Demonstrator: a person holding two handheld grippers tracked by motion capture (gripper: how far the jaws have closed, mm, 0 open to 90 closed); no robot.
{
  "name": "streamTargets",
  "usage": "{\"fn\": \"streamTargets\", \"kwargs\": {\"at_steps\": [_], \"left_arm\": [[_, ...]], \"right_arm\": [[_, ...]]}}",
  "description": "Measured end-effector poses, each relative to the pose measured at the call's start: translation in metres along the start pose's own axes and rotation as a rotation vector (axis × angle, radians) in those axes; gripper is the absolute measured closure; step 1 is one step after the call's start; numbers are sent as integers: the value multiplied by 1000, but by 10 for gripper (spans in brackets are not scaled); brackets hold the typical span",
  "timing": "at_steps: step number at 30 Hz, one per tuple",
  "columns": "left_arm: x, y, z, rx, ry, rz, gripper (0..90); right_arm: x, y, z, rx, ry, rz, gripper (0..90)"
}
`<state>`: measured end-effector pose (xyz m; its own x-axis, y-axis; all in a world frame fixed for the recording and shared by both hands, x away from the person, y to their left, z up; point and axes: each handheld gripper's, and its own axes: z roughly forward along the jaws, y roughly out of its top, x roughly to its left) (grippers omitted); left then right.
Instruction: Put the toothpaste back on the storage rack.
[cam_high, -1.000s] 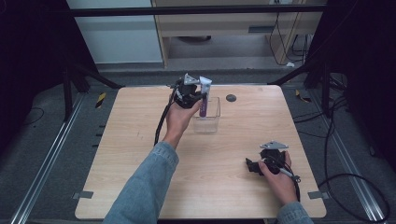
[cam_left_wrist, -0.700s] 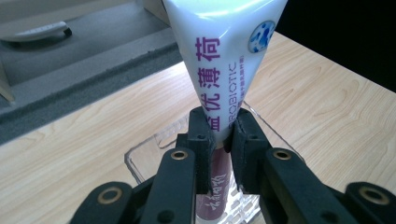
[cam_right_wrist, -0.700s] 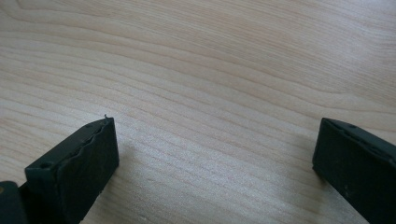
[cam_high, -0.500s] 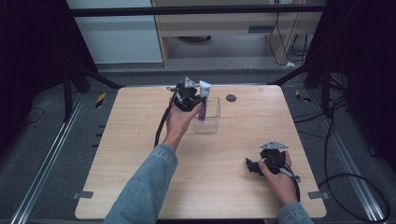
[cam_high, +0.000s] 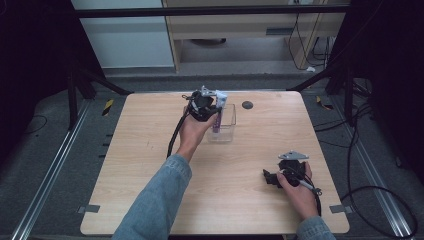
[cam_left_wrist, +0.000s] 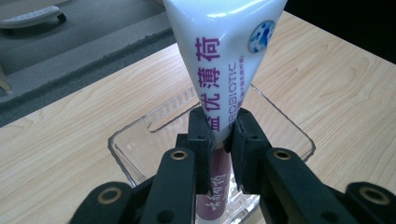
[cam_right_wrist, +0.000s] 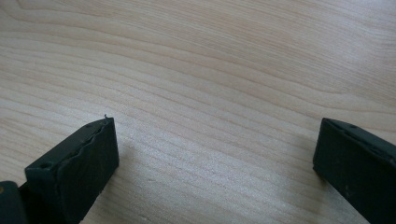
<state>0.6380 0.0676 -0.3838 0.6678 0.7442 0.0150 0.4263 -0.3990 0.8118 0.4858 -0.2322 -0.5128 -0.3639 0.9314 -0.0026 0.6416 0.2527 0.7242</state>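
Two grippers are seen at the wooden table (cam_high: 150, 165). The left gripper (cam_left_wrist: 219, 135) is clamped on a toothpaste tube (cam_left_wrist: 224, 65); its black jaws are pressed against both sides of the tube where the white body meets the purple lower part. The tube is held roughly upright, wide crimped end up, with its purple lower end inside a clear plastic box (cam_left_wrist: 289, 135). In the high view the left gripper (cam_high: 212, 107) and the tube (cam_high: 219, 107) are seen directly over the box (cam_high: 227, 130), which stands on the far half of the table, near the middle.

Writing on the tube is legible in the left gripper view. Large purple Chinese characters are printed along the white body; "薄荷" and "优" can be read, and the character at the jaws is partly covered. Beside them "ROBIOTIC" is printed in smaller purple capitals, its start hidden by a jaw. A round blue emblem is placed near the wide end. Pale characters on the purple part cannot be read.

The right gripper (cam_high: 272, 178) is rested on the table at the near right, well apart from the box. In the right gripper view its jaws are spread wide over bare wood, with nothing between them.
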Motion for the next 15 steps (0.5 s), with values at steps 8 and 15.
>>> {"fn": "streamTargets", "kwargs": {"at_steps": [8,15], "left_arm": [[0,-2,2,4,1,-5,788],[0,-3,4,7,-3,-9,788]], "right_arm": [[0,0,0,0,0,0,5],[0,0,0,0,0,0,5]]}}
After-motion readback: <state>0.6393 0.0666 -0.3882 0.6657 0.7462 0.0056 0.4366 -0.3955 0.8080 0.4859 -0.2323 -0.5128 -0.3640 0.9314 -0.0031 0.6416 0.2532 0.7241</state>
